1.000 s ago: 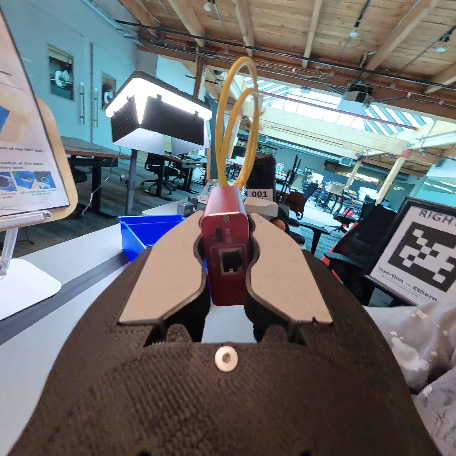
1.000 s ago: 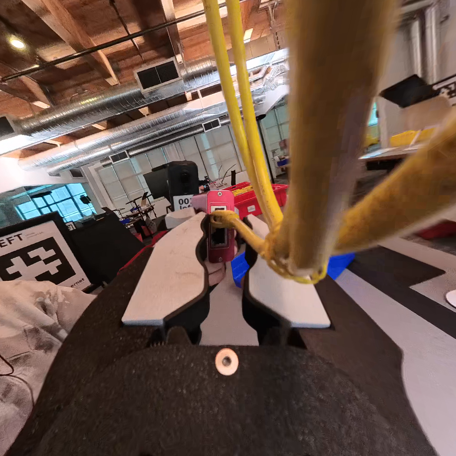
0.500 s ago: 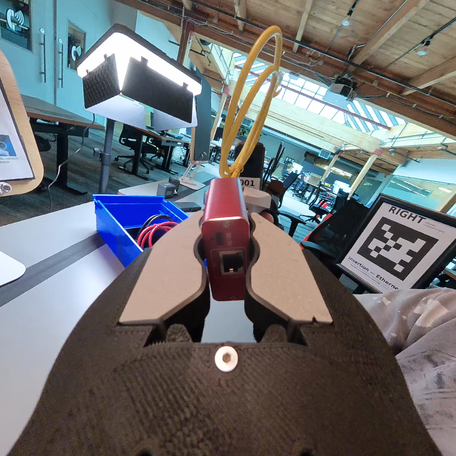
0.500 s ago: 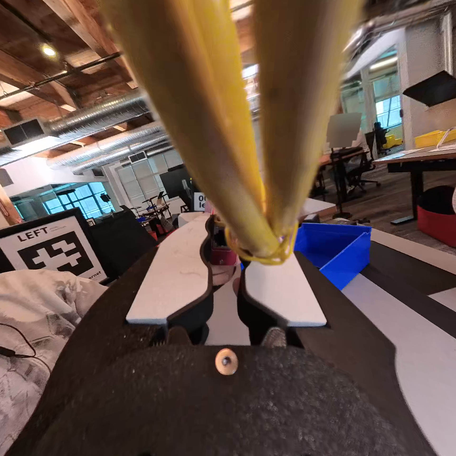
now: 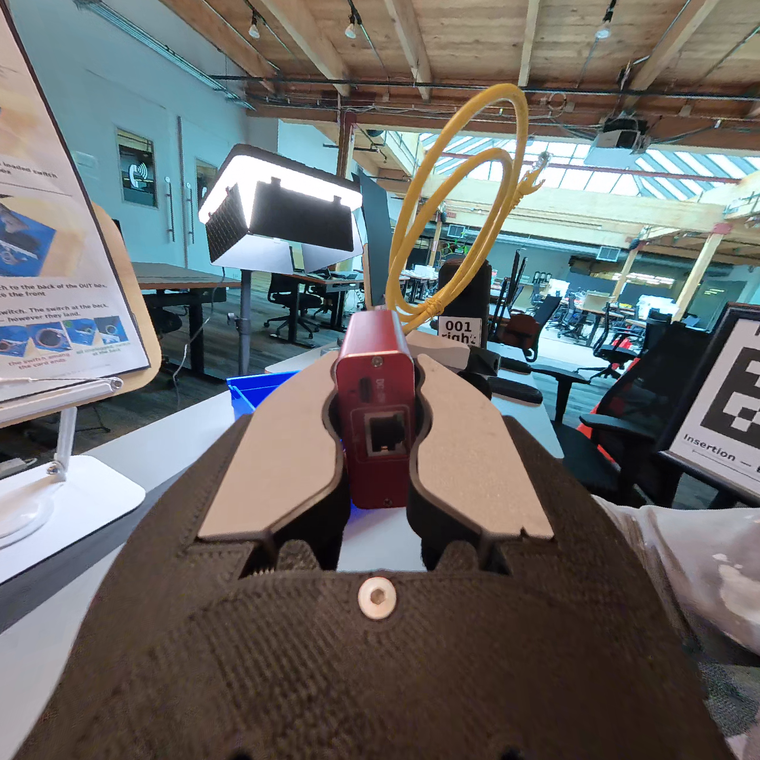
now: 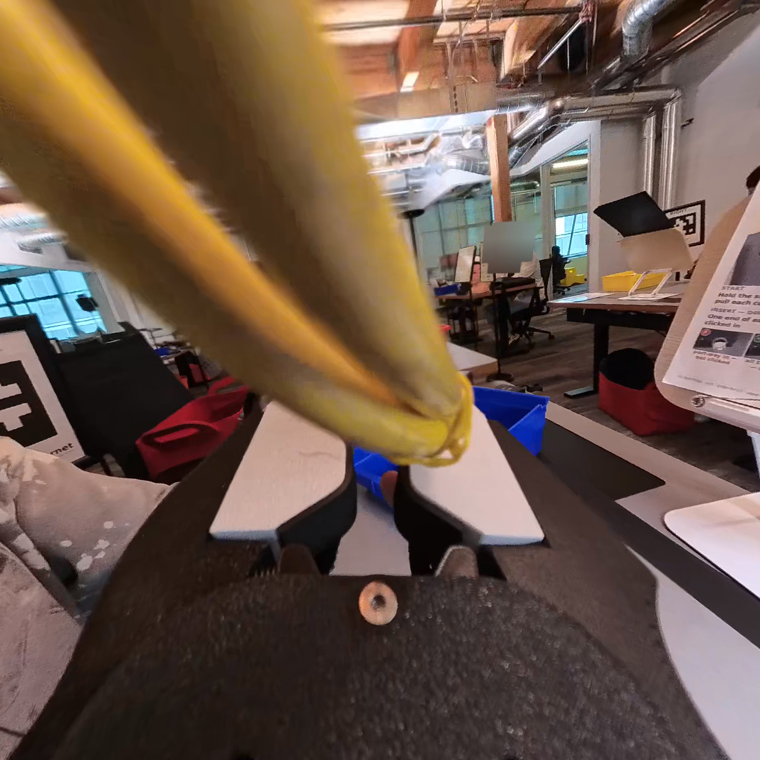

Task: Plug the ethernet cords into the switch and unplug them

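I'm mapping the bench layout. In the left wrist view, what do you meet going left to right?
Instruction sheet on a stand → lit softbox lamp → red switch in the left hand-held gripper → coiled yellow ethernet cord → checkered marker sign.

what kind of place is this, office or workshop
Most likely an open-plan office doubling as a lab: rows of desks with office chairs, exposed timber ceiling beams, and a studio light panel beside the work table.

Your yellow ethernet cord [image 6: 230, 230] blurs across the right wrist view, hiding your right gripper's [image 6: 376, 436] fingertips. Behind the red switch [image 5: 375, 405], the cord's plugged end is hidden.
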Tool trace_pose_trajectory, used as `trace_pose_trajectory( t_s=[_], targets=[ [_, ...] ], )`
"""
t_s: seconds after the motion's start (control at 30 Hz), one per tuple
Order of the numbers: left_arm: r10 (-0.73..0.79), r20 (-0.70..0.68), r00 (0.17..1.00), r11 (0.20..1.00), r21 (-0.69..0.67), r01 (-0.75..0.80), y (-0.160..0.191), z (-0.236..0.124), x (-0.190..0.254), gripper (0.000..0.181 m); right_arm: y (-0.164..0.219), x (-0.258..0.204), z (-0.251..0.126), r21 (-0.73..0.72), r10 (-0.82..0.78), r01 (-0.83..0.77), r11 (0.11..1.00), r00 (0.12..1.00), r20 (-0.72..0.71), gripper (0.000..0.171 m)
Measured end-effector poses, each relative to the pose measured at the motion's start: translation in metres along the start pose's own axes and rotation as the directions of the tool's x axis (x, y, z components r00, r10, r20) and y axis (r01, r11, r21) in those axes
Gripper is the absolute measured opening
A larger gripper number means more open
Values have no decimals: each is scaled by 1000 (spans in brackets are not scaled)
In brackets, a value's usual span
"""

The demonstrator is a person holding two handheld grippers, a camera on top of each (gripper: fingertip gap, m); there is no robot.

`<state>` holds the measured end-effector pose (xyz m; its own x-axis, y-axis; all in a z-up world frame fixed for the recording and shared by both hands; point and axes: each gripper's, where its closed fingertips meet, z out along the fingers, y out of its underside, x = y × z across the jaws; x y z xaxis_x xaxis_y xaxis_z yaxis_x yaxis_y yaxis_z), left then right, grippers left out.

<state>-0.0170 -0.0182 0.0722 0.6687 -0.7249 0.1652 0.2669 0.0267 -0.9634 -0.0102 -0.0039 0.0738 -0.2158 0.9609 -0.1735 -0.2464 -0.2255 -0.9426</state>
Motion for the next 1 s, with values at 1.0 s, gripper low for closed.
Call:
trace_pose_trajectory(
  t_s=[1.0],
  targets=[
    [-23,25,999,997,74,21,-59,-63,-30,30,65,151,-247,-712,-37,-513,479,799,-601,13]
  ],
)
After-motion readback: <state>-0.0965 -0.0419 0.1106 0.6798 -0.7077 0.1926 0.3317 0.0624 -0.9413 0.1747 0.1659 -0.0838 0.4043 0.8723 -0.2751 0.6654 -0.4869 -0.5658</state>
